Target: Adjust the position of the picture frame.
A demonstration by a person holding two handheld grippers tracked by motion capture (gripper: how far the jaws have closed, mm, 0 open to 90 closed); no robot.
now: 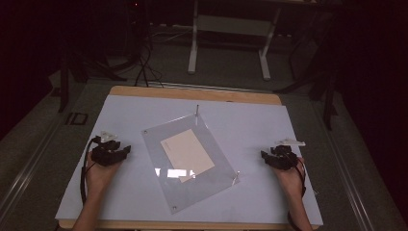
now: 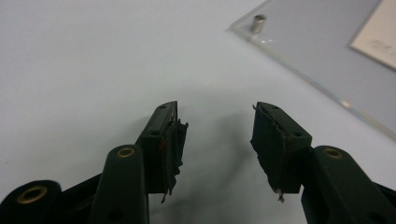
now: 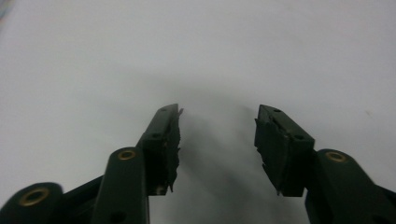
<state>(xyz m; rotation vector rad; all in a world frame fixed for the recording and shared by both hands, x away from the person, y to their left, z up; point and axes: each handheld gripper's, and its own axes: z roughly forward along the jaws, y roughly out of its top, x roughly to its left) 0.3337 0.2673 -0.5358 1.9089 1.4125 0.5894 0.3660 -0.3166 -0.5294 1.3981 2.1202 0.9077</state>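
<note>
Two black two-jaw grippers are seen resting on the pale blue-white table top, one each side of the work. L gripper is held w/ jaws spread wide, nothing between the pads; same for R gripper, jaws wide, empty. In the gripper views only bare table surface is seen in each gap.

The thing to be worked, a clear rectangular acrylic plate w/ small metal standoff posts at its corners, is laid flat mid-table, rotated approx. diagonal to the table edges. Under/inside it a cream rectangular paper card is seen, turned the same way. Long axis of the plate is judged to run from far-left to near-right.

Key relation: plate lies between the grippers, to the right of L and to the left of R. L is judged nearer, just beside the plate's left edge; R is set further off from the near-right corner post. So a first reach is prob. shorter for L.

View diffs: in the left gripper view a plate corner w/ a metal post and a bit of card are shown ahead-right of the jaws, apart from them. Whole layout and both hands are given by the high view.
</note>
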